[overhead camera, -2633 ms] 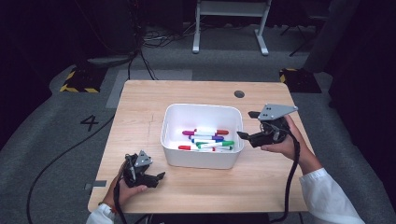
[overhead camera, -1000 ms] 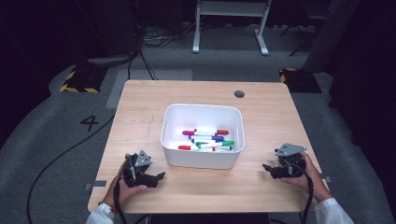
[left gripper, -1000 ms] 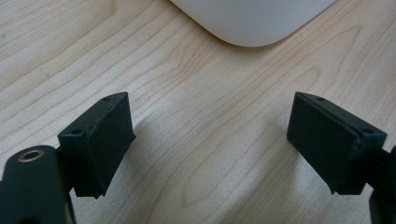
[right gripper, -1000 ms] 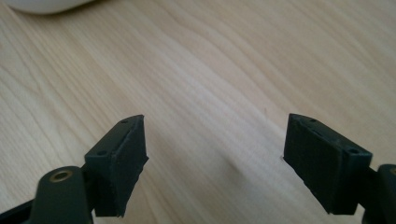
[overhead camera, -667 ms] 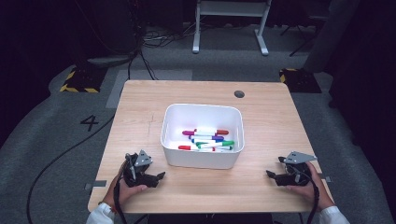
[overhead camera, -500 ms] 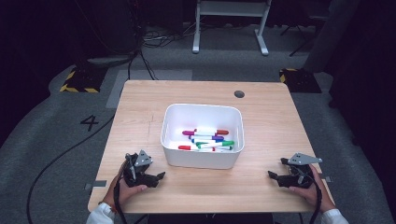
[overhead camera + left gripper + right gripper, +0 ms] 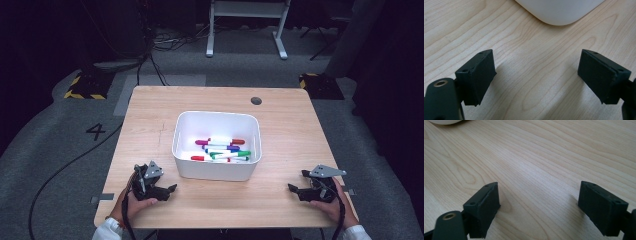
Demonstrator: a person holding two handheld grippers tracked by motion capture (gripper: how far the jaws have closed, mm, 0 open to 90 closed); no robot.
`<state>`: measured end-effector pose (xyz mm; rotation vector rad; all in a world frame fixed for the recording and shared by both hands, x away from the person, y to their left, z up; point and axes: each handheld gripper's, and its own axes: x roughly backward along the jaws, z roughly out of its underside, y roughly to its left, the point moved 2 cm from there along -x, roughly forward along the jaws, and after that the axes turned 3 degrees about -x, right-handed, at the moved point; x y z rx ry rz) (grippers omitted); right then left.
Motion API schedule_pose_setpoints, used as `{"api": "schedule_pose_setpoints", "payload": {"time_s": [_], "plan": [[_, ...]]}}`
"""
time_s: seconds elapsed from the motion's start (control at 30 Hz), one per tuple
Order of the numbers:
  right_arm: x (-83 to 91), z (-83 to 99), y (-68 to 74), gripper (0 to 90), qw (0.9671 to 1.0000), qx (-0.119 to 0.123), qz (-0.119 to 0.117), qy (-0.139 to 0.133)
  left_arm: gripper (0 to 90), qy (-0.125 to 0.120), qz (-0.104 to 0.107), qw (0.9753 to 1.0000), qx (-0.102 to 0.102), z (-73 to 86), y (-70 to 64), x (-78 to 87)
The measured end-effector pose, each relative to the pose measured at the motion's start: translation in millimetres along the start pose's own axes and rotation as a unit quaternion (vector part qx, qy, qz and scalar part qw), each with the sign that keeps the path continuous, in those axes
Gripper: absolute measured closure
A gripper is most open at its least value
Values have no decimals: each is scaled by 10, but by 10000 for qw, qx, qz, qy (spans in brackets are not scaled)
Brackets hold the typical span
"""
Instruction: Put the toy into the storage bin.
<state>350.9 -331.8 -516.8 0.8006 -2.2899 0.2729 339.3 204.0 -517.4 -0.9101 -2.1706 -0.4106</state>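
Wooden table (image 7: 280, 130): right tool (image 7: 295, 190) lowered from bin (image 7: 216, 170), jaws apart.

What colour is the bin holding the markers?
White; the bin shows best in the high view.

Matt wooden table (image 7: 280, 125), plastic bin (image 7: 216, 120)

Black grippers (image 7: 172, 189) with grey plates, black cables, white sleeves (image 7: 106, 231).
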Motion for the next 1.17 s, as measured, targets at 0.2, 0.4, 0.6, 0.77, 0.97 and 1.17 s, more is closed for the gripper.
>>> {"api": "schedule_pose_setpoints", "payload": {"time_s": [0.2, 0.4, 0.6, 0.77, 0.97, 1.17], "plan": [[6, 5, 13, 172, 9999, -87, 61, -16, 144, -10, 0, 10000, -7, -6, 5, -7], [7, 6, 10, 174, 9999, -96, 58, -17, 144, -9, -3, 10000, -10, -8, 6, -7], [7, 6, 11, 174, 9999, -99, 58, -17, 144, -10, -7, 10000, -11, -8, 6, -7], [7, 6, 10, 174, 9999, -97, 59, -17, 144, -7, 3, 10000, -11, -8, 6, -6], [7, 6, 10, 174, 9999, -98, 60, -17, 144, -5, 7, 10000, -13, -8, 7, -6], [7, 6, 10, 174, 9999, -98, 60, -17, 143, -5, 7, 10000, -14, -8, 7, -6]]}}
